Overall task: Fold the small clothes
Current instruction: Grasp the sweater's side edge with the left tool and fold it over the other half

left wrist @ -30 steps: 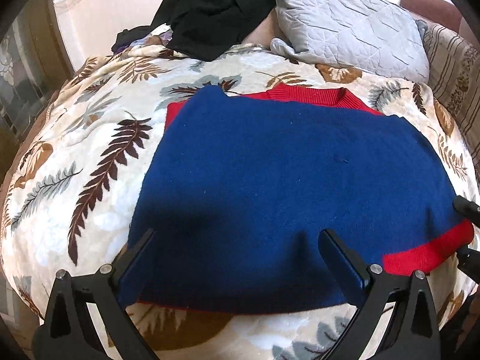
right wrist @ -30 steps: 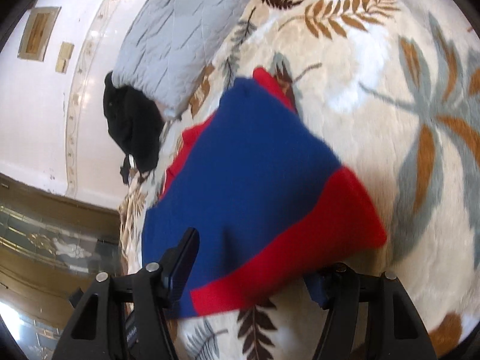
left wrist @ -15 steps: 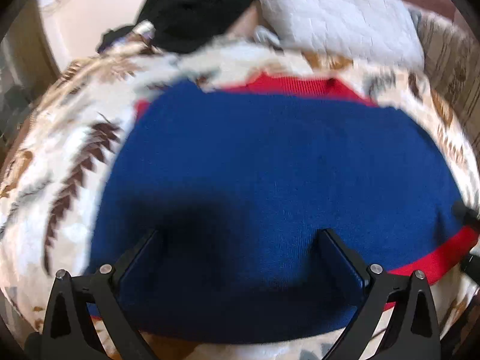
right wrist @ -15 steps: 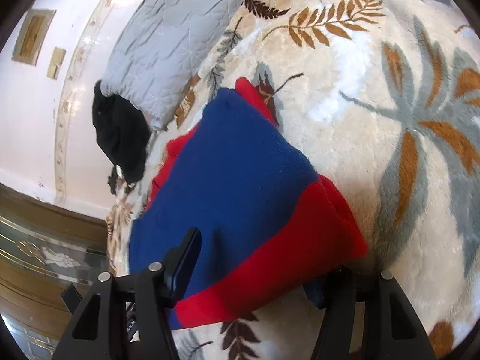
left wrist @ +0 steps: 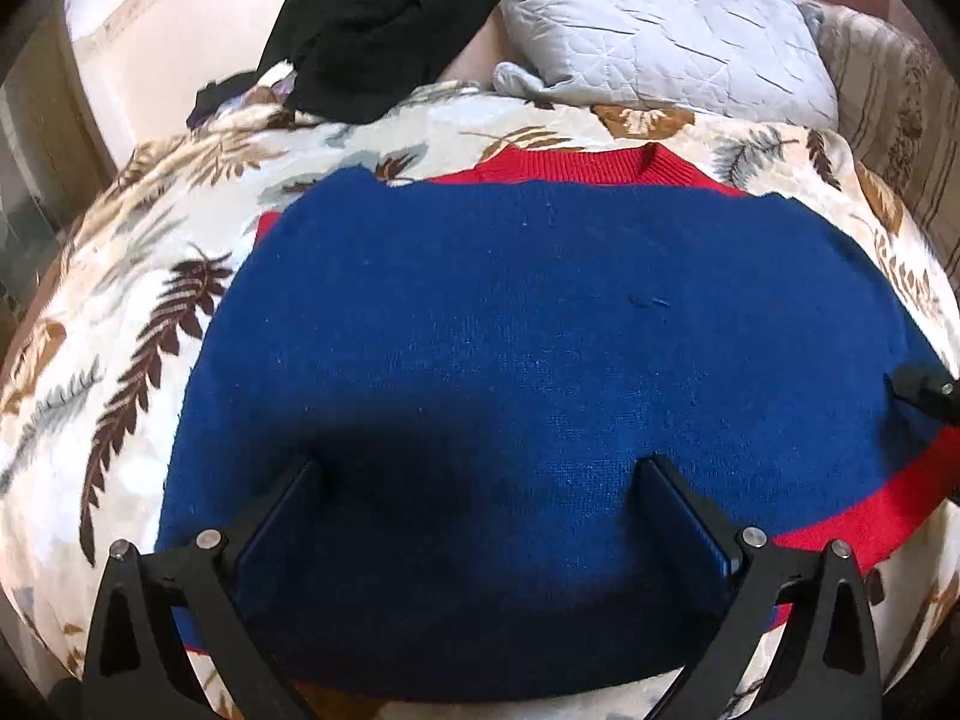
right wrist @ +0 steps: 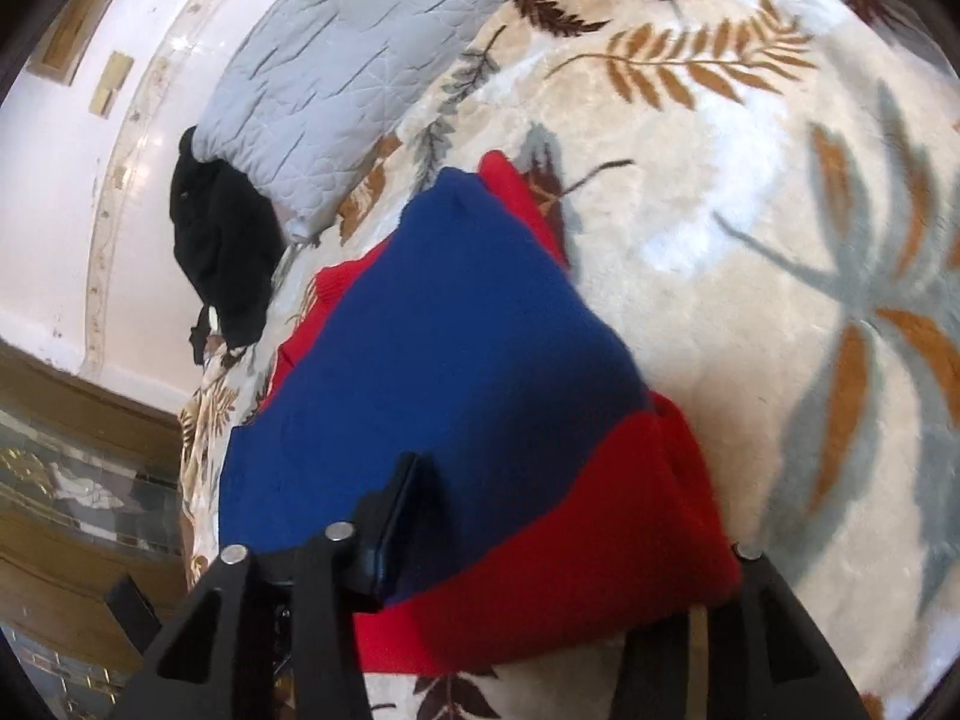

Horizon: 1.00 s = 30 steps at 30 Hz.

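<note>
A blue sweater [left wrist: 540, 312] with a red collar and red hem lies flat on a leaf-patterned blanket [left wrist: 120, 330]. My left gripper [left wrist: 480, 468] stands open over the sweater's near edge, both fingers down on the blue knit. At the sweater's right corner a tip of my right gripper [left wrist: 924, 390] shows. In the right wrist view my right gripper [right wrist: 558, 510] is closing its jaws on that corner of the sweater [right wrist: 468, 330]. The red hem [right wrist: 600, 510] bulges up between them and hides the right finger.
A grey quilted pillow [left wrist: 660, 24] and a heap of black clothes [left wrist: 372, 24] lie at the far side against the white wall. Striped fabric [left wrist: 900, 90] borders the right. The blanket [right wrist: 750, 180] spreads wide to the right of the sweater. Tiled floor [right wrist: 72, 480] lies past the bed's left edge.
My left gripper has come down and forward onto the sweater's near edge. My right gripper's jaws have narrowed, and the red hem corner has bunched up between them.
</note>
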Motion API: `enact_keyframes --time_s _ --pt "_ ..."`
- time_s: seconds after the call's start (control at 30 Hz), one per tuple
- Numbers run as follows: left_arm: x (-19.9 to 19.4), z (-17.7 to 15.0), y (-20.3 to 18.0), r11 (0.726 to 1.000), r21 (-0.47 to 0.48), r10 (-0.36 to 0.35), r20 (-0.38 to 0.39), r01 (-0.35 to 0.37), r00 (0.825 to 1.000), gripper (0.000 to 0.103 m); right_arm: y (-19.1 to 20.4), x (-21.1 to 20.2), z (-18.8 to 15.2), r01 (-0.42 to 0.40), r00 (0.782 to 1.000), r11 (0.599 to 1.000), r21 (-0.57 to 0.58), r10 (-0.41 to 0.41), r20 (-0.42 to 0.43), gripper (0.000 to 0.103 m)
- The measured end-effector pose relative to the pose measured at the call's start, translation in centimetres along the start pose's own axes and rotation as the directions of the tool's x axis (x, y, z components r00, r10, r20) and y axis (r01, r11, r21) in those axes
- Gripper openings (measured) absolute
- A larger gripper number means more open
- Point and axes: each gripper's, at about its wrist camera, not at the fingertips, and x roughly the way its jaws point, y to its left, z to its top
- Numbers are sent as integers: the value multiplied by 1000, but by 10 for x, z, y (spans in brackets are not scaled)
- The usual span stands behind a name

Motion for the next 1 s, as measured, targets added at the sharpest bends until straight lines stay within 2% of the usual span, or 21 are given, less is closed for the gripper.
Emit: enact_keyframes --time_s 0.03,0.13,0.2,0.3,0.33,0.37,0.43,0.47,0.53,0.57,0.6,0.63,0.67,0.7,0.73,0.77,0.83,0.87,0.9,0.97,1.0 --pt "1 0 1 1000 1 -4 -1 4 1000 103 3 2 3 12 1000 1000 -6 -12 -10 18" --pt "-3 2 4 1000 8 -29 -14 29 999 103 28 -8 8 41 999 996 -83 -40 12 16" --pt "-16 0 20 997 -44 -67 7 67 998 103 57 -23 7 61 996 981 -185 -48 71 16" --pt "-43 -8 66 978 -179 -96 91 111 991 103 123 -40 -4 73 988 932 -356 -19 152 16" --pt "-47 -10 77 971 -209 -97 101 116 990 103 146 -44 -12 79 985 904 -420 -5 174 15" --pt "-52 -16 97 960 -257 -84 111 110 990 103 178 -46 -27 87 980 856 -510 18 197 14" --pt "-59 -25 127 941 -323 -64 120 100 991 103 213 -41 -53 85 978 786 -612 51 202 12" --pt "-62 -33 146 926 -365 -57 127 100 990 103 231 -32 -73 84 980 736 -672 61 189 12" --pt "-64 -41 167 907 -408 -53 131 103 990 103 251 -1 -107 65 992 644 -762 44 122 12" --pt "-62 -45 179 896 -432 -56 127 106 990 103 254 32 -128 38 999 597 -802 -5 43 12" --pt "-60 -46 186 887 -448 -62 119 110 991 103 250 59 -138 17 998 586 -810 -62 -24 12" --pt "-58 -47 190 881 -459 -72 113 116 991 103 242 87 -147 0 987 595 -804 -129 -95 12" --pt "-57 -47 194 870 -473 -98 108 138 989 103 238 94 -151 -12 985 600 -800 -129 -112 13" --pt "-57 -46 196 863 -475 -131 115 170 985 103 241 87 -154 1 992 584 -811 -102 -72 12" --pt "-58 -45 195 863 -467 -153 125 195 980 103 243 82 -152 -5 994 588 -809 -88 -71 12" --pt "-59 -40 194 862 -449 -190 143 234 971 103 245 76 -146 -26 994 610 -792 -68 -85 12" --pt "-59 -27 187 860 -427 -231 162 279 959 103 246 69 -139 -40 995 619 -784 -45 -87 12" --pt "-58 -13 181 846 -401 -303 183 353 935 103 244 68 -136 -49 995 628 -777 -39 -95 12" --pt "-54 -2 177 833 -388 -346 188 393 919 103 240 68 -135 -59 994 641 -766 -31 -103 12" --pt "-40 22 161 815 -359 -427 159 455 890 103 237 67 -135 -74 994 656 -751 -8 -106 12" --pt "-34 29 157 809 -353 -449 146 470 882 103 238 67 -138 -80 994 663 -745 3 -105 12"
